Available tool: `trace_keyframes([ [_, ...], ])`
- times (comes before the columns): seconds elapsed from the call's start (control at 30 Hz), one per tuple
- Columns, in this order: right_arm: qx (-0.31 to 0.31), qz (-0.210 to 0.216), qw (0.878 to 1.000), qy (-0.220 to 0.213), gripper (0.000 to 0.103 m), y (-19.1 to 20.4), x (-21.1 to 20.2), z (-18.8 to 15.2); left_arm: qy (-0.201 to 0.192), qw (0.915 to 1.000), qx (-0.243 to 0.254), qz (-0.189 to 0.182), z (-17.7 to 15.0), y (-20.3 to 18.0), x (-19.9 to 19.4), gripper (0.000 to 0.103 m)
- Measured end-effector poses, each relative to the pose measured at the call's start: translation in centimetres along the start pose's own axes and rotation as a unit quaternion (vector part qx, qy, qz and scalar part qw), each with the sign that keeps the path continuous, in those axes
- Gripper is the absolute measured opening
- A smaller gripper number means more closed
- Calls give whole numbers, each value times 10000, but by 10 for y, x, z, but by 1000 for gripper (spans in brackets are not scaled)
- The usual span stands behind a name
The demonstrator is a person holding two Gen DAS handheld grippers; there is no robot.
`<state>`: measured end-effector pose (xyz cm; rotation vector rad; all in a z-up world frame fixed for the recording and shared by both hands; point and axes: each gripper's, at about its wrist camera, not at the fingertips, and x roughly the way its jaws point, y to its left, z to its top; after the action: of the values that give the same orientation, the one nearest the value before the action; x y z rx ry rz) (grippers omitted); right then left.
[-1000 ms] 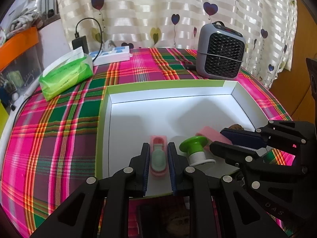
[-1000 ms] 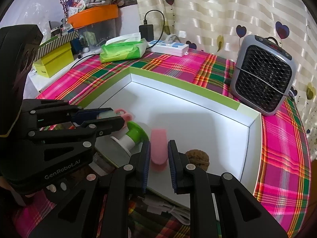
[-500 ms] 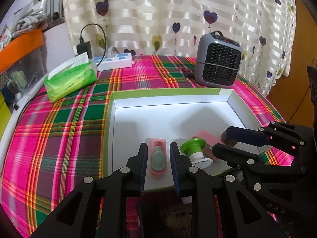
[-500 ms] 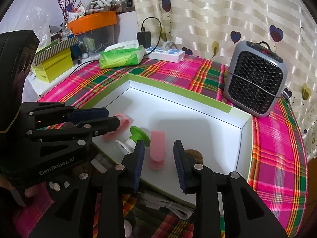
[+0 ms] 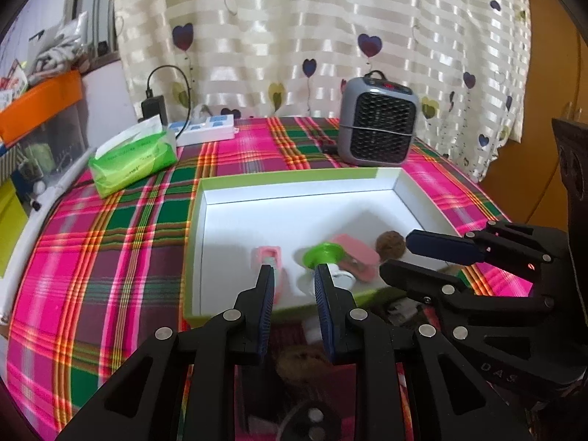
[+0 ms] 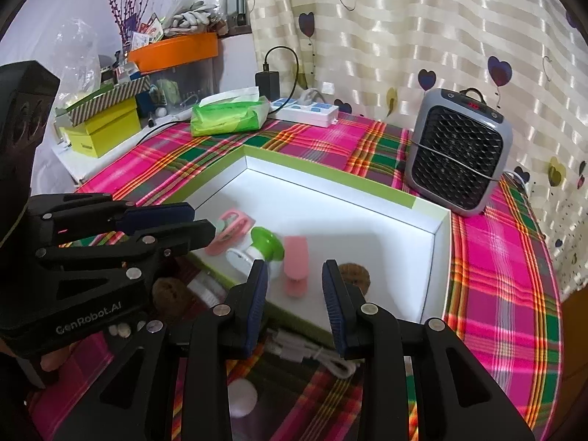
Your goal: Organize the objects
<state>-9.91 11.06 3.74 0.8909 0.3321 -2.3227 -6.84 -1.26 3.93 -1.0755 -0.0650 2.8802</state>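
- Objects for sorting: walnut [image 6: 171,291], white cable [image 6: 312,354] and white ball [image 6: 240,396] loose on plaid surface [image 5: 110,257], outside tray, presumably awaiting pickup.
- Left tool [image 5: 293,275] and right tool [image 6: 294,279]: both released, gripping nothing, poised above near rim.
- Pink clip [image 5: 270,262], green-capped dispenser [image 5: 327,261], pink case [image 6: 295,259] and second walnut [image 5: 390,244] gathered inside tray [image 5: 294,178], near edge.
- Heater [image 5: 376,121] beyond.

both wrist views low, near, facing shared box [image 5: 286,178] [image 6: 341,180].
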Motion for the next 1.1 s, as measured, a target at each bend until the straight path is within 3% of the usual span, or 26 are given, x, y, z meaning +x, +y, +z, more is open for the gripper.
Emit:
trace_keyframes([
  [1.1,-82,152,9997,-150,33,36,-49,-31,-102,9998,-56,-172,-40,-20,-52,20],
])
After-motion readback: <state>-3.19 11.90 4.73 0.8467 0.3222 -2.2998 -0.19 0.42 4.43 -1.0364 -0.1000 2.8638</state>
